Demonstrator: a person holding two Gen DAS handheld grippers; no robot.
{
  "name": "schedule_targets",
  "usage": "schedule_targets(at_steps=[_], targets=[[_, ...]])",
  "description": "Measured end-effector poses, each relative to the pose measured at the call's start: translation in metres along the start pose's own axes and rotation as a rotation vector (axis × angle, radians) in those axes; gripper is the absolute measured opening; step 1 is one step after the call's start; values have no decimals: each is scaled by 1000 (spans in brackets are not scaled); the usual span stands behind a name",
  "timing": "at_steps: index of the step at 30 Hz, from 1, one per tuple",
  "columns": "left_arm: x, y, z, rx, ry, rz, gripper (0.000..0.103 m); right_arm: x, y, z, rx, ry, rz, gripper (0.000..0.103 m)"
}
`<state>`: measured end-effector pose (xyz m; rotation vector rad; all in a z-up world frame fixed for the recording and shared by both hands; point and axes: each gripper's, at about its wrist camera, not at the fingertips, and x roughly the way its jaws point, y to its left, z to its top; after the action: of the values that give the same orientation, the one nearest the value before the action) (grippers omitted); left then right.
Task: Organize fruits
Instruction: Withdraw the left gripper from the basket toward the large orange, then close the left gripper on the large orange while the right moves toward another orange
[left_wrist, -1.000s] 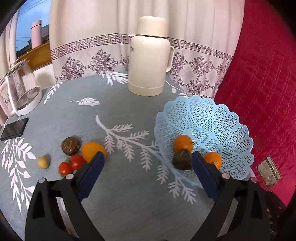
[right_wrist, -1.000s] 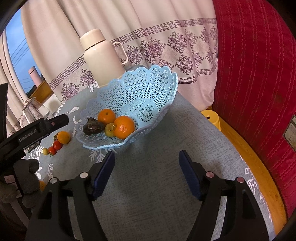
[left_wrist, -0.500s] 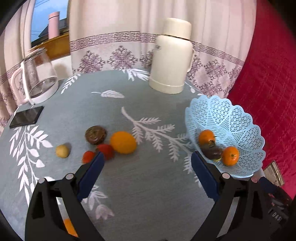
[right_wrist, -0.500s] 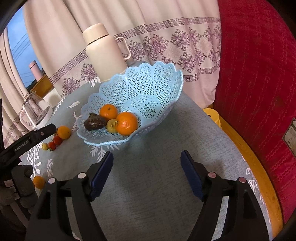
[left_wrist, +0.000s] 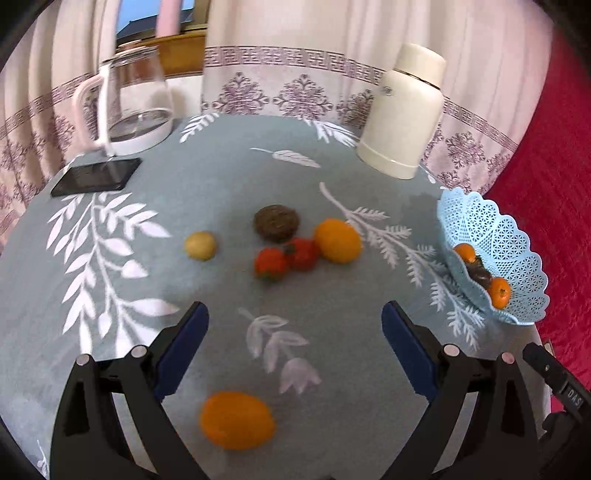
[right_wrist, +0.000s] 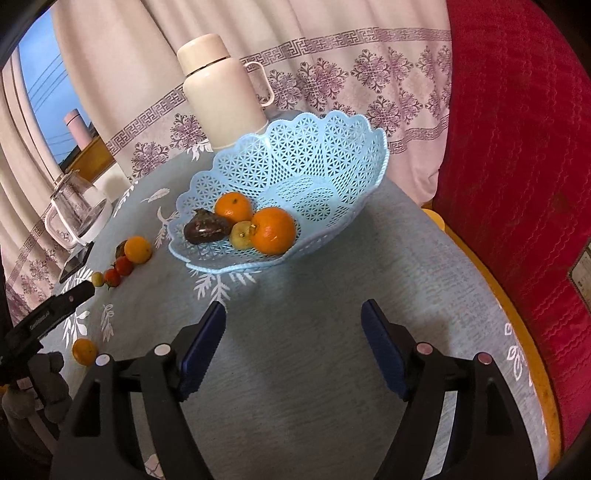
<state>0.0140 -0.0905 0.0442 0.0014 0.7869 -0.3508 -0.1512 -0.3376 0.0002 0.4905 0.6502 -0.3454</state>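
Basket: the blue lattice basket (right_wrist: 295, 162) sits centre frame in my right view, at the far right edge in my left view.
Already in: two oranges, one dark fruit (right_wrist: 207, 230) and a small yellowish one lie together at the basket's near-left side. I'd call that a start, under halfway.
Still out: in my left view, a cluster mid-frame — a brown round fruit (left_wrist: 276, 222), two red tomatoes (left_wrist: 286, 257), an orange (left_wrist: 337, 240) — with a small yellow fruit (left_wrist: 200, 245) just left of them.
Nearest one: another orange fruit (left_wrist: 236, 420) low in the frame, close in front of my jaws.
Left gripper (left_wrist: 295, 347): released, jaws wide, nothing between them, over bare tablecloth (left_wrist: 221, 184).
Right gripper (right_wrist: 293, 350): also released and empty, facing the basket from the near side.
Left to do: six loose pieces by my count; my guess is the near orange goes next.
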Motion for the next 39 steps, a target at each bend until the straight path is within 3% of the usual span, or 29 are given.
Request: schedule_targets(at_steps=[9,25,27,33,39], targets=[[-19,26,-23,-25,12,12,96,0,18,-9,-29,23,42,76],[-11,45,-48,-67,80,-9,95,6,67,-24,-142,80,114,76],[-12,45,-49,-62,76,-11,92,8,71,-25,-150,86,118,76],[-9,44,-51,-60,93,-20,69,10,83,-24,-182,91,125,76],[-11,43,-55,-46,89,-92,46,15,98,-21,-216,96,136,76]])
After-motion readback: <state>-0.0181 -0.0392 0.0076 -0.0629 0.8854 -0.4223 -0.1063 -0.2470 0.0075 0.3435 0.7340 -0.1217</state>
